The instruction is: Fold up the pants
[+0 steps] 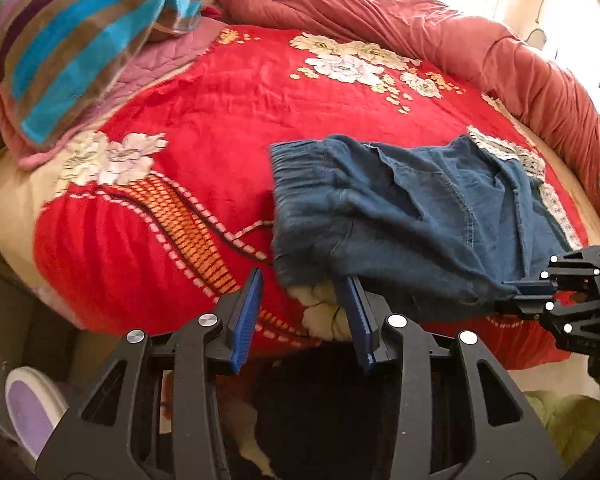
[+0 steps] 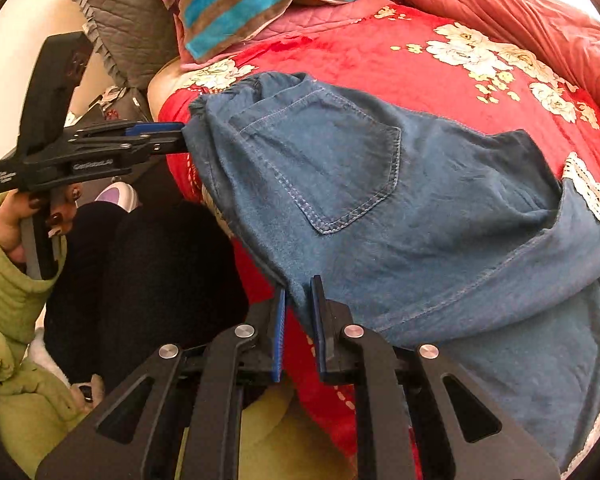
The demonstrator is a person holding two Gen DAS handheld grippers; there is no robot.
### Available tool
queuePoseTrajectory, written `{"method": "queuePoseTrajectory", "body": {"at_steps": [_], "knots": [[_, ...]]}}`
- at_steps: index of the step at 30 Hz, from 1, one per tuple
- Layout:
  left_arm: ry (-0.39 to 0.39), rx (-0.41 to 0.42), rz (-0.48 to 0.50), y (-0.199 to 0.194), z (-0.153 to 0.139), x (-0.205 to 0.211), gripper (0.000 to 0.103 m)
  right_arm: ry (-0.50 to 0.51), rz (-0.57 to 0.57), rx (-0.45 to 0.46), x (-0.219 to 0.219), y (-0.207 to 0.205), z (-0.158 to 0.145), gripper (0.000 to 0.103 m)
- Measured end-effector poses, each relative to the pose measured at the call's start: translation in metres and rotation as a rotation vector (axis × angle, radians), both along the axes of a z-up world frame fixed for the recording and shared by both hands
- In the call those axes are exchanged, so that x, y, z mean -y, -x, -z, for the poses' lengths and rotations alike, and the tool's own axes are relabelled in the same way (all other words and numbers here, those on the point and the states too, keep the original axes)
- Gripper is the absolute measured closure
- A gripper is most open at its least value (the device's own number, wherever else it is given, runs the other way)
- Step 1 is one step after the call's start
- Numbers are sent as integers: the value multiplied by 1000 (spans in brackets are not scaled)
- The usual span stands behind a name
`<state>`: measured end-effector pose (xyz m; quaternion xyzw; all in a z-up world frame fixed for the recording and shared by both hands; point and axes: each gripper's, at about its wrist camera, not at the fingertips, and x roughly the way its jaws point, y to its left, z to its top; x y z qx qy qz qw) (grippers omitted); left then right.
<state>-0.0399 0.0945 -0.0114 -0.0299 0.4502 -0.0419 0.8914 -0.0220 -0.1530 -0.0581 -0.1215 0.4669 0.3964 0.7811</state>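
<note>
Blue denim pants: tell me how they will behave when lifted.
The blue denim pants probably flop: they sag between grip points. Likely light, since the right hand-held gripper holds a thin pinched edge. The white lace trim could snag.

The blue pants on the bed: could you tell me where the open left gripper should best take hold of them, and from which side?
Probably the near corner of the gathered waistband on the blue pants, approached from the bed's near edge. That thick edge overhangs the red blanket just ahead of the left gripper, while the right gripper already pinches the neighbouring edge.
</note>
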Motion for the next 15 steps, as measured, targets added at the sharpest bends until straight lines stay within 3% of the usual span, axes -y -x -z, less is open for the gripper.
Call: {"method": "queuePoseTrajectory", "body": {"at_steps": [2, 6, 11, 15], "knots": [[-32, 14, -18, 5, -4, -2, 70, -2, 3, -8, 0, -2, 2, 90], [3, 48, -23, 6, -21, 0, 71, 1, 0, -17, -1, -2, 5, 89], [38, 88, 89, -10, -36, 36, 71, 0, -2, -22, -1, -3, 5, 89], [5, 59, 143, -27, -24, 55, 71, -9, -5, -35, 2, 0, 1, 82]]}}
